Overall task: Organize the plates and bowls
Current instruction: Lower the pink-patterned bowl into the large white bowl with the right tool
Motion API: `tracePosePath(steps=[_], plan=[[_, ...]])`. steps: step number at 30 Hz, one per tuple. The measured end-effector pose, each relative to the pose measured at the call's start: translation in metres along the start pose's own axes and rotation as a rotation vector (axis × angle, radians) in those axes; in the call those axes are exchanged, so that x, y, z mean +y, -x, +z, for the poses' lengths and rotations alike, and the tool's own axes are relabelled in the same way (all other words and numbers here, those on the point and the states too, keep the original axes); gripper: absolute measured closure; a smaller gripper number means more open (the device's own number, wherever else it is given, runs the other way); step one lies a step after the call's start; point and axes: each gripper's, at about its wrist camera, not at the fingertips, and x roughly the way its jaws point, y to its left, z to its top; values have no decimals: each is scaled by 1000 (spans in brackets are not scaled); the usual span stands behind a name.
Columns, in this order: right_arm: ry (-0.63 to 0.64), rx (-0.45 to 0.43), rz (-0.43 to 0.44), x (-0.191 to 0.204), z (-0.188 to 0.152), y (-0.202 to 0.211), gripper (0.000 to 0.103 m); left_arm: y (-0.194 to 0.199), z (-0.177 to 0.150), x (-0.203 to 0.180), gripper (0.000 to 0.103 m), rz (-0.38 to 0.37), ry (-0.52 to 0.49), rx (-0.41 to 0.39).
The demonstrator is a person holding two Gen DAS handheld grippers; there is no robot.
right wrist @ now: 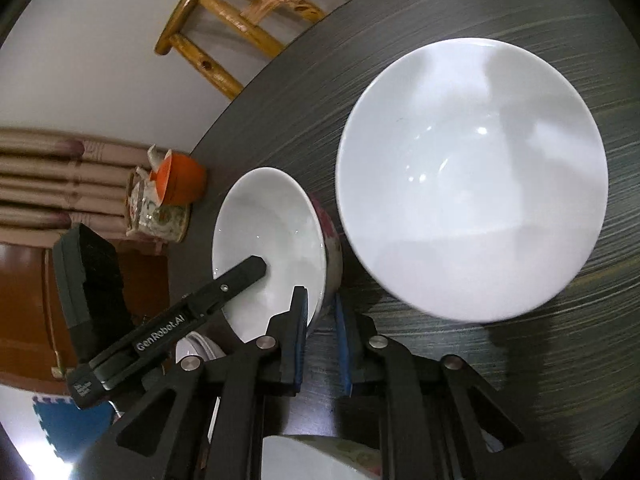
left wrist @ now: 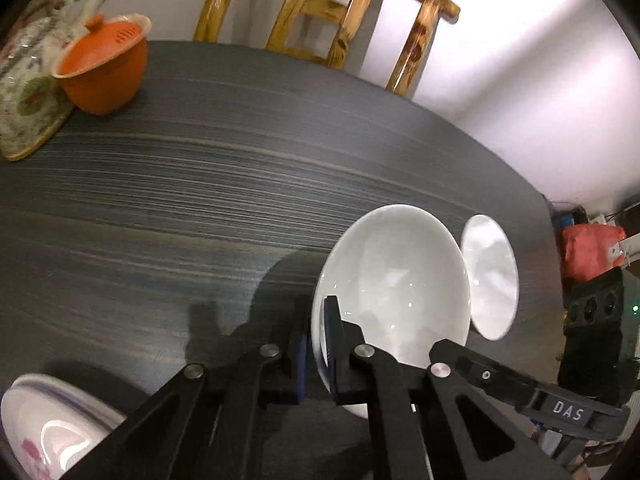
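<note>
My left gripper (left wrist: pixel 316 344) is clamped on the near rim of a white bowl (left wrist: pixel 396 276), holding it just ahead of my fingers above the dark table (left wrist: pixel 160 184). My right gripper (right wrist: pixel 322 332) straddles the rim of a floral-sided bowl (right wrist: pixel 276 240); its jaws stand slightly apart, and I cannot tell whether they bite. A large white bowl (right wrist: pixel 472 176) lies ahead to its right. Glazed porcelain is stiff, slippery and breakable, so I would grip squarely across the rim.

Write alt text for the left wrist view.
The left gripper clamps the near rim of a white bowl above a dark table. A white plate lies beyond it; an orange lidded pot sits far left.
</note>
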Motion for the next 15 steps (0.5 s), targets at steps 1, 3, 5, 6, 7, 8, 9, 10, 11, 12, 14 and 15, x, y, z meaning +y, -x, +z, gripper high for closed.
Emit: tracePosePath(steps=[1,3,5,6,7,8,9,10,11,12,14,15], plan=[[7,-2,3,2,-1,1,89,11,-4,-2,96,-5,2,-13],[23,-7,12,8,-7,8,89,29,-11,-7,96,-12,-3,-36],[53,-15,21,16,-14,20,90,50,-26,-13,96,-23,-1,-54],[66,-18,28,20,-18,27,90,59,-33,-16,95,-31,-3,-58],[78,-20,36,24,-23,34,90,68,-44,-20,95,-38,-11,-63],[97,-20,41,28,-30,42,90,76,-55,-23,95,-41,-15,-68],[114,-21,43,30,-38,52,90,82,-64,-26,94,-43,-19,-70],[127,-19,47,32,-48,62,90,86,-76,-30,94,-41,-27,-70],[136,-15,50,31,-56,69,90,89,-87,-32,94,-39,-35,-66],[140,-11,50,31,-64,76,90,90,-97,-38,94,-36,-45,-59],[145,2,41,27,-81,85,90,89,-116,-43,93,-29,-59,-39],[148,12,33,24,-91,89,90,87,-127,-45,93,-23,-66,-29]])
